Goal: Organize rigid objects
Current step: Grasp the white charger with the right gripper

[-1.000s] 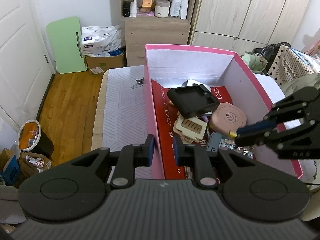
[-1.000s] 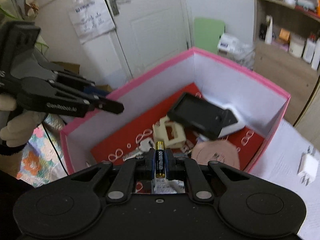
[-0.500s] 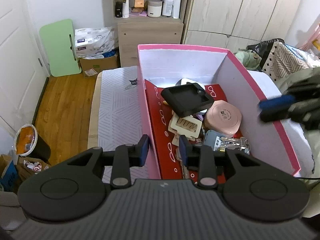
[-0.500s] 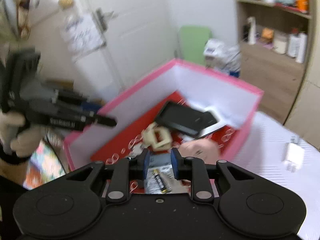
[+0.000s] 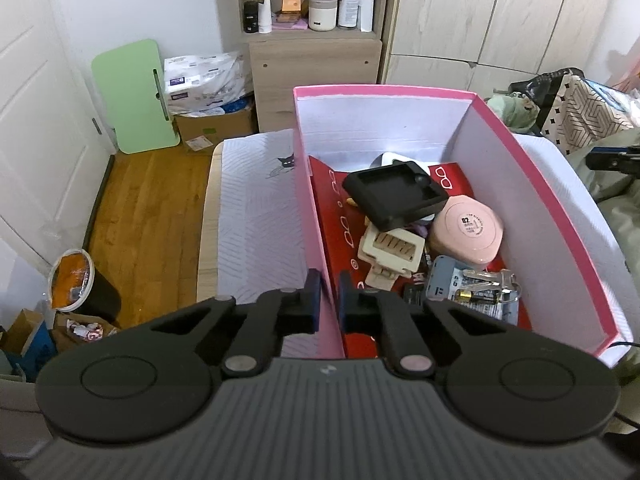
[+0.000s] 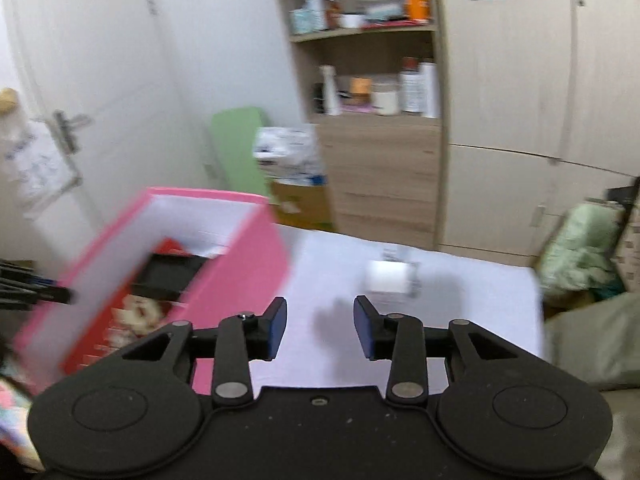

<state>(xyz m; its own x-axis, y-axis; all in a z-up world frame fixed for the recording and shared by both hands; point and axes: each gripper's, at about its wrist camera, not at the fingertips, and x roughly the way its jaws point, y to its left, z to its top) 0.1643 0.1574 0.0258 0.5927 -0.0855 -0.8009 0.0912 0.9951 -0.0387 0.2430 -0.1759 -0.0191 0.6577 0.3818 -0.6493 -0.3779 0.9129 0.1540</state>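
Observation:
A pink box point(image 5: 536, 184) stands on the white bed cover and holds a black tray point(image 5: 394, 194), a pink compact point(image 5: 466, 232), a beige clip point(image 5: 392, 248), keys and a battery point(image 5: 478, 296). My left gripper point(image 5: 329, 300) is shut on the box's near left wall point(image 5: 316, 240). My right gripper point(image 6: 320, 326) is open and empty above the cover, to the right of the box point(image 6: 240, 264). A white charger plug point(image 6: 390, 280) lies on the cover just beyond it. The right gripper's tip point(image 5: 612, 160) shows at the left wrist view's right edge.
A wooden shelf unit point(image 5: 316, 40) with bottles and wardrobe doors point(image 5: 500, 20) stand behind the bed. A green board point(image 5: 136, 96) leans on the wall. A bin point(image 5: 76, 284) stands on the wooden floor at left. Clothes point(image 6: 580, 256) lie at right.
My right gripper let the battery drop into the box, opened, and swung right out of the box toward the charger plug. My left gripper has closed tighter on the box wall.

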